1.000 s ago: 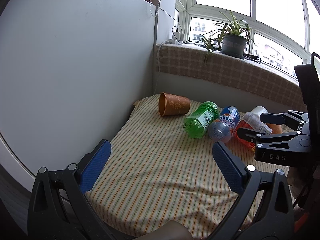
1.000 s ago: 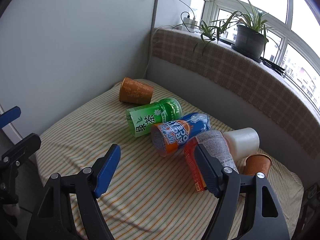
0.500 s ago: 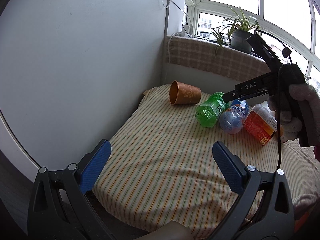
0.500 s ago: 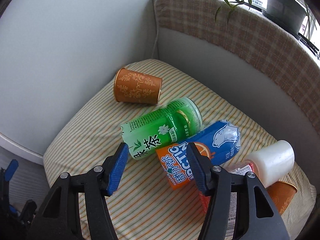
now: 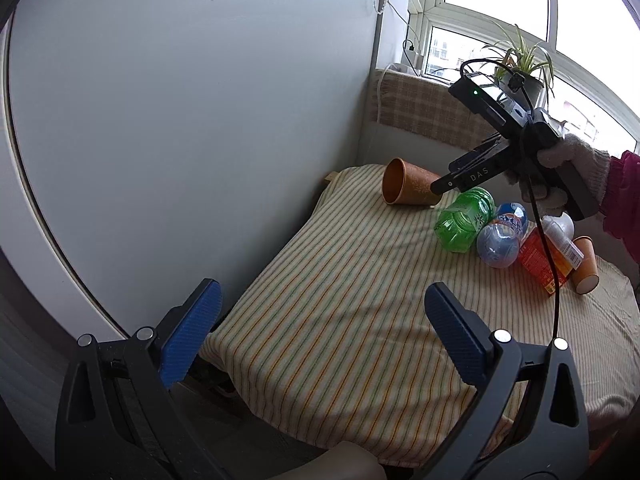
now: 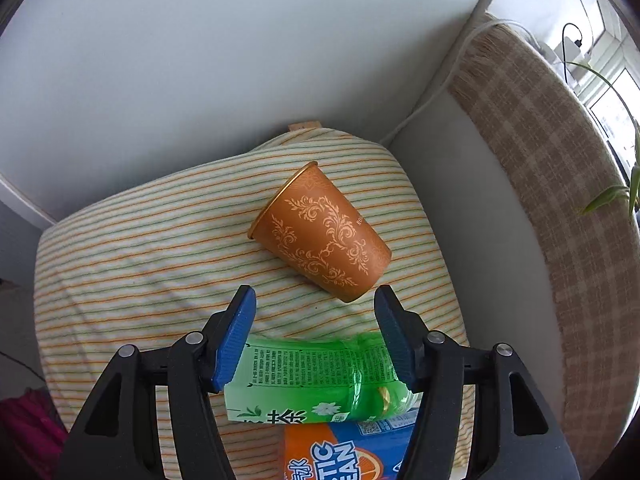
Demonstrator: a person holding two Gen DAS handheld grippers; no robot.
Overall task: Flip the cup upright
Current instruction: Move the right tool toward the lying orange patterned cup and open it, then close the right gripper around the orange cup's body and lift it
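- The worktop [image 5: 360, 320], draped in a striped cloth, fills most of both views; the cloth looks soft and rumpled, so I judge that a cup set down on it needs a flat patch, best the bare area toward the near edge.
- The green bottle [image 6: 320, 380] lies on its side directly under the right claw, with the orange-and-blue bottle [image 6: 340, 456] just beside it; to do this step well, the approach should pass over them without a nudge, since a rolling bottle could knock the cup.
- The cup [image 6: 324, 236], orange with a gold scroll pattern, lies on its side near the far corner of the worktop, mouth toward the wall and base toward the green bottle; from the left wrist view it seems just clear of that bottle, though the claw's tip hides the gap.
- A second orange cup [image 5: 586, 268] lies on its side at the far right, partly under the red packet [image 5: 544, 260]; I take the nearer patterned one as the target.
- The right claw [image 6: 316, 312] is released, its blue pads spread wide and short of the cup's base. A good grasp takes the wall across its width, near the middle, lightly, as a paper cup crushes easily, then lifts before rotating.
- The left claw [image 5: 320, 320] is released too, hanging idle over the near edge, well apart from everything.
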